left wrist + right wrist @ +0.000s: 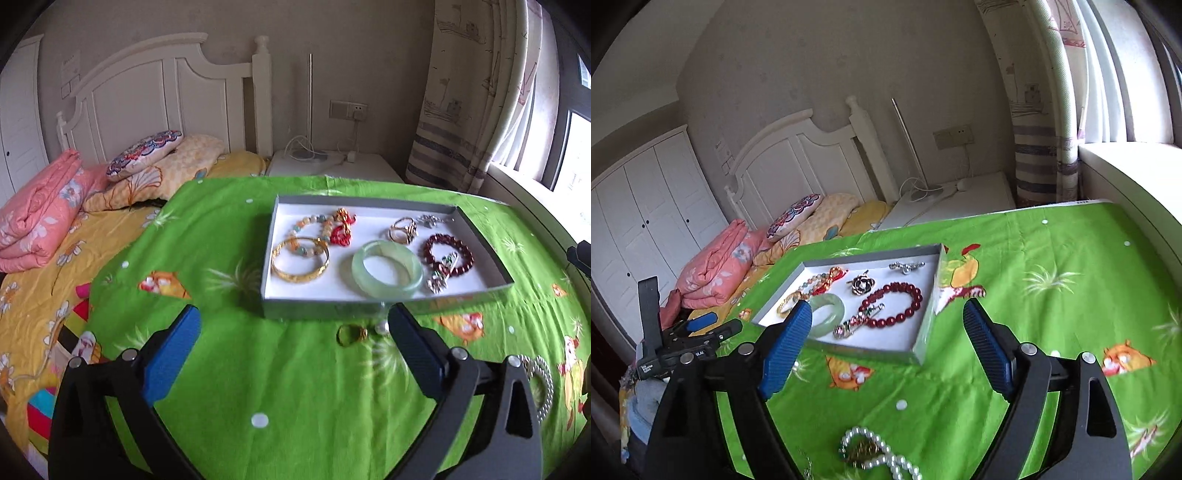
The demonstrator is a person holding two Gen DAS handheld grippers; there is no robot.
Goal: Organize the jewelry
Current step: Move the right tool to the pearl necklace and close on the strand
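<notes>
A grey tray (332, 309) with a white floor sits on the green cloth. It holds a gold bangle (300, 259), a pale jade bangle (386, 268), a dark red bead bracelet (447, 251), gold rings (402, 230) and brooches. My left gripper (294, 314) hovers open just before the tray's front wall, nothing between its blue pads. A gold ring (352, 334) and a pearl (382, 328) lie on the cloth by its right finger. My right gripper (887, 308) is open and empty over the tray's (923, 339) near right corner. A pearl necklace (871, 454) lies below it.
The green cloth (295, 387) covers a table beside a bed with a pink quilt (40, 218) and pillows. A white nightstand (332, 166) stands behind, a curtain and window sill to the right. A round silver ornament (541, 384) lies on the cloth at right.
</notes>
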